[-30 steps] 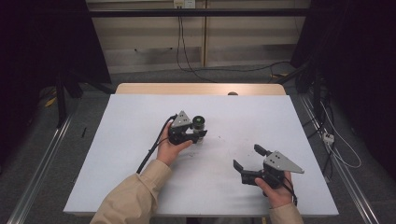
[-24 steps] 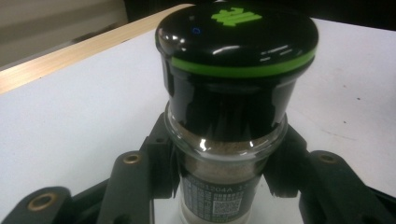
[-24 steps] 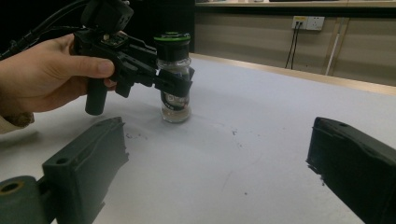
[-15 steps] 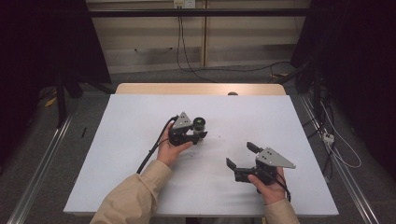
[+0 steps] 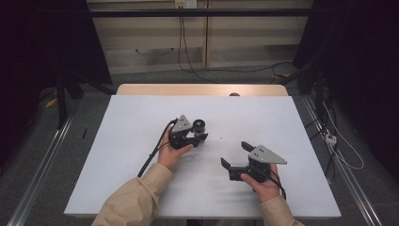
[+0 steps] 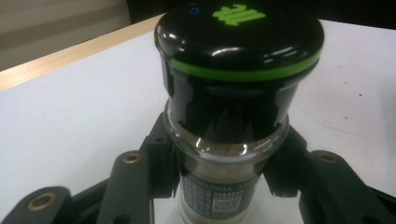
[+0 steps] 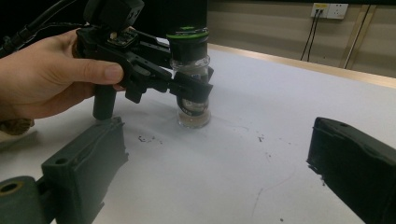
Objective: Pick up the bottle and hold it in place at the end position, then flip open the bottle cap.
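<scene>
Glass jar (image 7: 193, 81) with a black lid stands on the table (image 5: 141, 122), clamped by the left tongs (image 5: 196, 136); the right tongs (image 5: 234, 154) gape empty nearby.

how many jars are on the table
1: a glass jar with a black, green-ringed lid stands upright near the white table's middle, clamped in the left gripper.

Upright black-capped glass jar (image 7: 192, 79)
</scene>
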A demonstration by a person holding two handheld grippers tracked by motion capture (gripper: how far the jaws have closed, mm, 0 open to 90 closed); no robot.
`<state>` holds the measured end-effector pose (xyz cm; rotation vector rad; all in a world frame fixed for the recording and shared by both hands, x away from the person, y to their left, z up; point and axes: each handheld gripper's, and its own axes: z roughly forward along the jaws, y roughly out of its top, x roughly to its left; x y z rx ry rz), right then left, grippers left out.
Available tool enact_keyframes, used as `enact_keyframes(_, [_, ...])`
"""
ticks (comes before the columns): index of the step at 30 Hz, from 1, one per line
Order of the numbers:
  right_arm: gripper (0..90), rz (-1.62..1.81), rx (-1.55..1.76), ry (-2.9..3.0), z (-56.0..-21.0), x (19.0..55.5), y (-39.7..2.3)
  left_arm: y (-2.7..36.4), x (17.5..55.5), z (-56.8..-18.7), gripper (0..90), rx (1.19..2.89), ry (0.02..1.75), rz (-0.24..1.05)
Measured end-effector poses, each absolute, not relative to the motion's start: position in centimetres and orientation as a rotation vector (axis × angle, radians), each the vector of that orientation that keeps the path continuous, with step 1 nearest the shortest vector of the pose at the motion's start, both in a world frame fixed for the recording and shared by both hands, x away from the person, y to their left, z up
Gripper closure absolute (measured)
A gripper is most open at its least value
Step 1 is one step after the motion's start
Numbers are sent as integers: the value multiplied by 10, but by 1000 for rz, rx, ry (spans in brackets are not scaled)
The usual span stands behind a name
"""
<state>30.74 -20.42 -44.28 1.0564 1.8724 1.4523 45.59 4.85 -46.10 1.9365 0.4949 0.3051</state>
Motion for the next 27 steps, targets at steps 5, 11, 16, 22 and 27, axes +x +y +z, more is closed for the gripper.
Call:
enact_keyframes(5, [50, 1430, 1074, 1884, -443, 314, -199, 49, 456, -461, 532, 1939, 492, 311])
enact_keyframes(11, [59, 1419, 1097, 1898, -444, 324, -192, 49, 457, -461, 532, 1938, 493, 304])
enact_keyframes(16, [95, 1415, 1118, 1889, -443, 331, -190, 49, 457, -461, 532, 1940, 491, 306])
enact_keyframes(22, [239, 1408, 1150, 1878, -440, 341, -191, 49, 456, -461, 533, 1940, 490, 310])
enact_keyframes(27, [437, 1394, 1130, 1904, -436, 349, -189, 49, 457, -461, 532, 1940, 491, 308])
